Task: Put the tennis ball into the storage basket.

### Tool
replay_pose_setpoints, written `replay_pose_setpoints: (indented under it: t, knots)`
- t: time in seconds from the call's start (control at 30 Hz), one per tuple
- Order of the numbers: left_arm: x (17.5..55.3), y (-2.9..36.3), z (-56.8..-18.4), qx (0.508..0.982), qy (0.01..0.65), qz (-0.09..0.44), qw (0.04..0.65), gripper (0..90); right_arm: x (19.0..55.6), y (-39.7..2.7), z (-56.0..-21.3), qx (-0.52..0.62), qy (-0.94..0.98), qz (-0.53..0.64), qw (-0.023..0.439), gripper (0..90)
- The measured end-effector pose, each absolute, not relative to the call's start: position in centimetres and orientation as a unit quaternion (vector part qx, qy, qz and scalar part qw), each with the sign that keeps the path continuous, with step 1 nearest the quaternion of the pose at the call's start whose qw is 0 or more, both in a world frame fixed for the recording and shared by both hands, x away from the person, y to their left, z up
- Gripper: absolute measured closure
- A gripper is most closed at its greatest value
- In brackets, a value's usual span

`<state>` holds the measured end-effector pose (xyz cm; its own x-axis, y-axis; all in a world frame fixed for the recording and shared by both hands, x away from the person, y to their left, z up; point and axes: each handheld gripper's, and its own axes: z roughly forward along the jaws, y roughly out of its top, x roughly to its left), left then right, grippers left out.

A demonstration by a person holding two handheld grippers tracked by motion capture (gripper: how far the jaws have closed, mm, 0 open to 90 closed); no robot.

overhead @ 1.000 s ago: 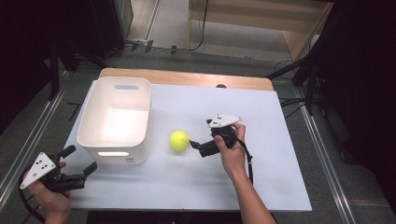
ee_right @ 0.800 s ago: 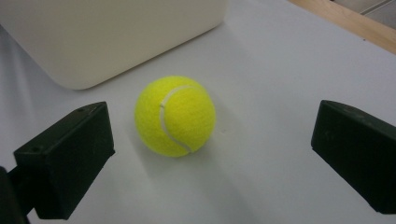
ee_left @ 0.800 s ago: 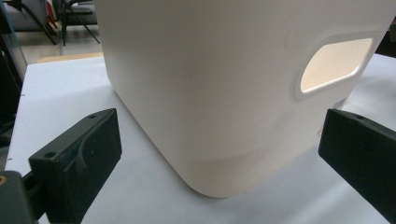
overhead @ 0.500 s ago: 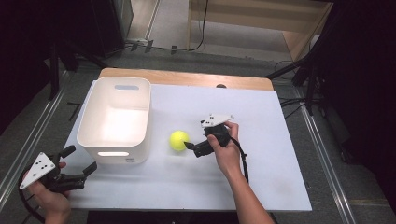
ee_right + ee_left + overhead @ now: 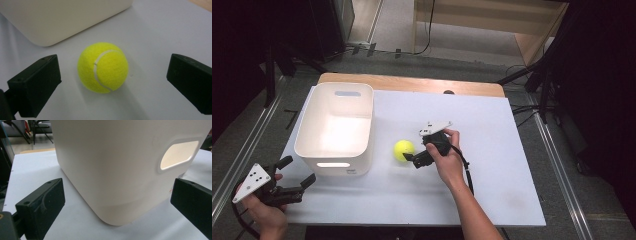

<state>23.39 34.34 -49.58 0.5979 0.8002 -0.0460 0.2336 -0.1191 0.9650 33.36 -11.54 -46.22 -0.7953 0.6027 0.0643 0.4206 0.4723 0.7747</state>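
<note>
The right gripper (image 5: pixel 110 82), jaws wide apart, needed centring around the tennis ball (image 5: pixel 103 67) before closing; the left gripper (image 5: pixel 287 187) waited, jaws likewise apart.

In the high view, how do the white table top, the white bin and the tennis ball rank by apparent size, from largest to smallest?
1. White table top, clearly the largest.
2. White bin, covering much of the table's left part.
3. Tennis ball, by far the smallest, lying just in front of the right hand-held gripper.
</note>
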Motion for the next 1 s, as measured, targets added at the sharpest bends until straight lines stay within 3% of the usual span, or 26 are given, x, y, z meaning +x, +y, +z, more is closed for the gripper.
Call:
replay_pose_setpoints:
  t: [0.63, 0.67, 0.7, 0.73, 1.0]
  knots:
    - [23.4, 34.4, -49.6, 0.703, 0.367, 0.256, 0.553, 0.0, 34.2, -9.2, -47.3, 0.281, 0.877, 0.381, 0.080, 0.0]
    - [23.4, 34.4, -49.6, 0.703, 0.367, 0.256, 0.553, 0.0, 34.3, -9.1, -47.4, 0.281, 0.878, 0.378, 0.082, 5.6]
    - [23.4, 34.4, -49.6, 0.703, 0.367, 0.256, 0.553, 0.0, 34.4, -9.0, -47.5, 0.287, 0.877, 0.374, 0.090, 16.8]
    - [23.4, 34.4, -49.6, 0.703, 0.366, 0.256, 0.553, 0.0, 34.4, -8.8, -47.6, 0.291, 0.877, 0.369, 0.097, 20.3]
    - [23.4, 34.4, -49.6, 0.703, 0.366, 0.255, 0.554, 0.0, 35.0, -8.2, -48.2, 0.293, 0.886, 0.350, 0.081, 20.3]
